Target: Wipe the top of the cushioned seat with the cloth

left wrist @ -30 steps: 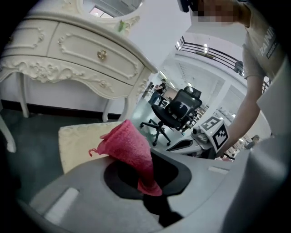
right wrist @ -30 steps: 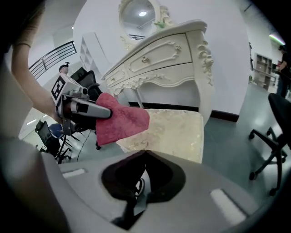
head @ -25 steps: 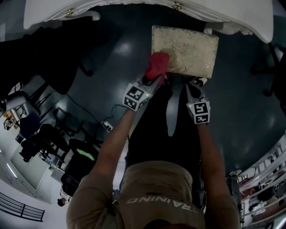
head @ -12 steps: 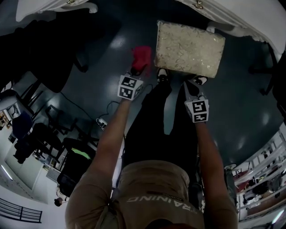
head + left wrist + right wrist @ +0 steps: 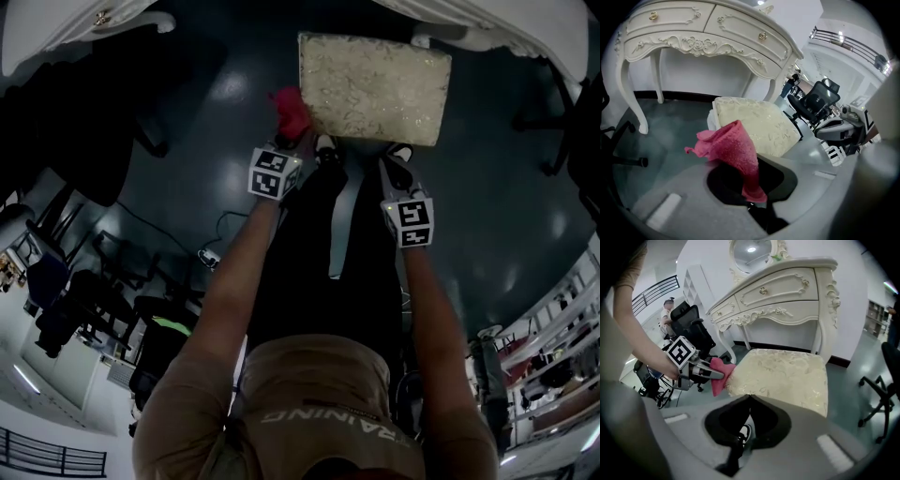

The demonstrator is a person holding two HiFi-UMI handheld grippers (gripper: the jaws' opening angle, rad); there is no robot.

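Two grippers: left gripper [image 5: 751, 200] jaws clamped on a crumpled pink terry cloth [image 5: 733, 145] standing just ahead of them beside the cream embroidered cushioned seat [image 5: 759, 123]; right gripper [image 5: 749, 398] jaws together, empty; the narrow pinch risks slippage under wiping drag.

Wht ornate desk [image 5: 787, 291], dk glossy floor [image 5: 487, 206].

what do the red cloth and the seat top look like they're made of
Red cloth: probably terry or microfibre; nubby matte surface, folding limply.
Seat top: seemingly woven upholstery fabric over padding; cream, raised pattern, faint sheen, rounded edges.
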